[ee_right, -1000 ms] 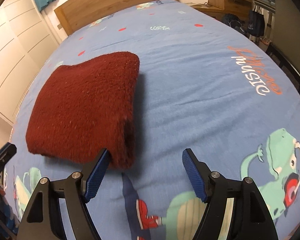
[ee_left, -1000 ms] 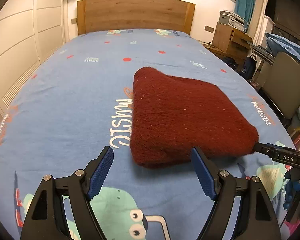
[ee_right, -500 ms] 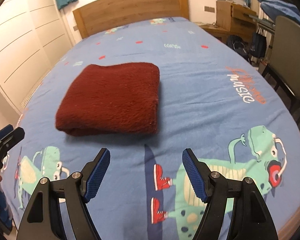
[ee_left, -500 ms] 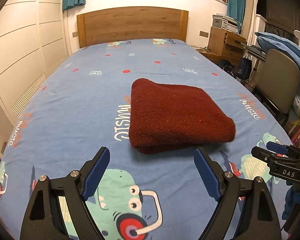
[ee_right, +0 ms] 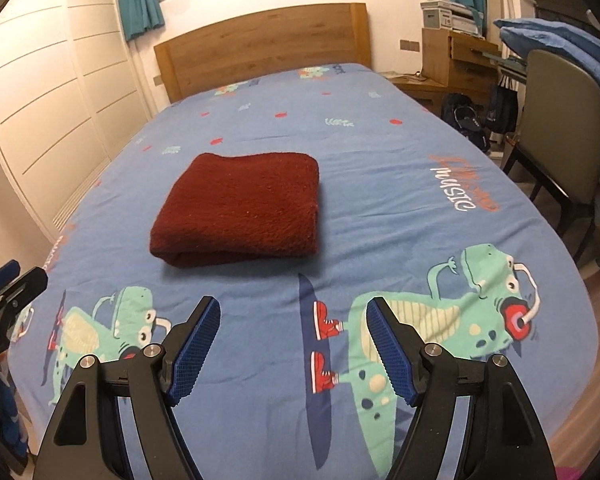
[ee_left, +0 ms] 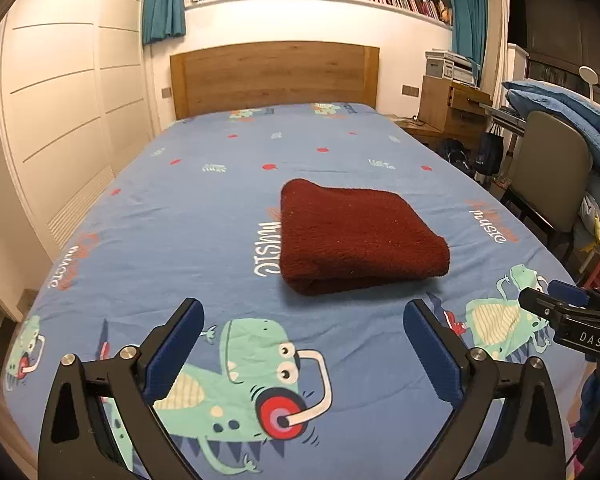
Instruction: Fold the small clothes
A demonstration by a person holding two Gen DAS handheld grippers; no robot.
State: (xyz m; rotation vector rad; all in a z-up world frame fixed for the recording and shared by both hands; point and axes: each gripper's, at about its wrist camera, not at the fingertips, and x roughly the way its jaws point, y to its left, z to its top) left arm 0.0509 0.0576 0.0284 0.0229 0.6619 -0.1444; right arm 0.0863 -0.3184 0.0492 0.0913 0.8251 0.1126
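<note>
Bedsheet (ee_left: 148, 216) carried the printed word "MUSIC" in white, once beside the folded red cloth (ee_left: 356, 236), again near the right edge. Right gripper (ee_left: 572, 316) body was marked "DAS". Book spines were unreadable.

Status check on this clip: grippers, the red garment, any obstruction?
Left gripper open, empty; right gripper open, empty. Red garment folded, flat on the bed sheet, clear of both. Nothing in the way.
</note>
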